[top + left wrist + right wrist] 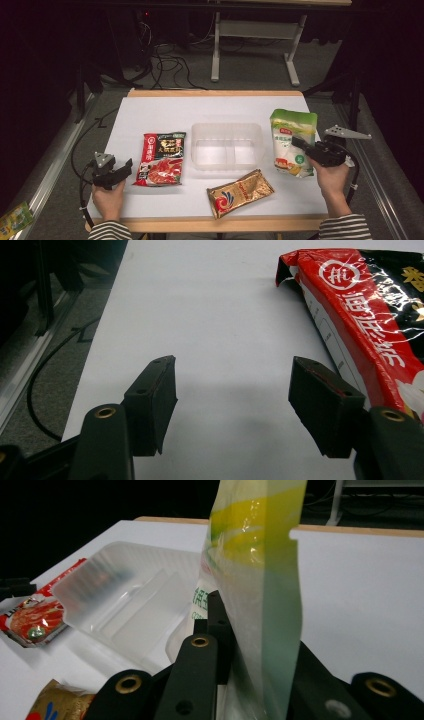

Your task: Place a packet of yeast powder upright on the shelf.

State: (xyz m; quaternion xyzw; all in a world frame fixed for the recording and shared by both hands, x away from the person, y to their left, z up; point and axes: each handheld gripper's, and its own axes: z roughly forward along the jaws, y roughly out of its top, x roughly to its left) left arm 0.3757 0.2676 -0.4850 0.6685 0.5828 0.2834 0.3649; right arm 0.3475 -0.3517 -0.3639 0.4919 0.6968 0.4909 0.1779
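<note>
White tabletop [150, 112], high view: right gripper [299, 144] clamped on green-and-white soft plastic pouch [292, 140] beside clear tray [227, 145]; left gripper view: left gripper [232, 400] agape, empty; right gripper view: limp, slippery film pinched near edge, likely light, better gripped at seam.

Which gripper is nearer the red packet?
Left. The left gripper sits open just beside the red packet; the right gripper is across the table, shut on the green-white bag.

- A clear plastic tray [227, 145] sits mid-worktop [160, 112].
- A red packet [161, 158] lies left of the tray.
- A gold packet [240, 193] lies near the front edge.
- Cables [167, 62] trail across the floor behind.
</note>
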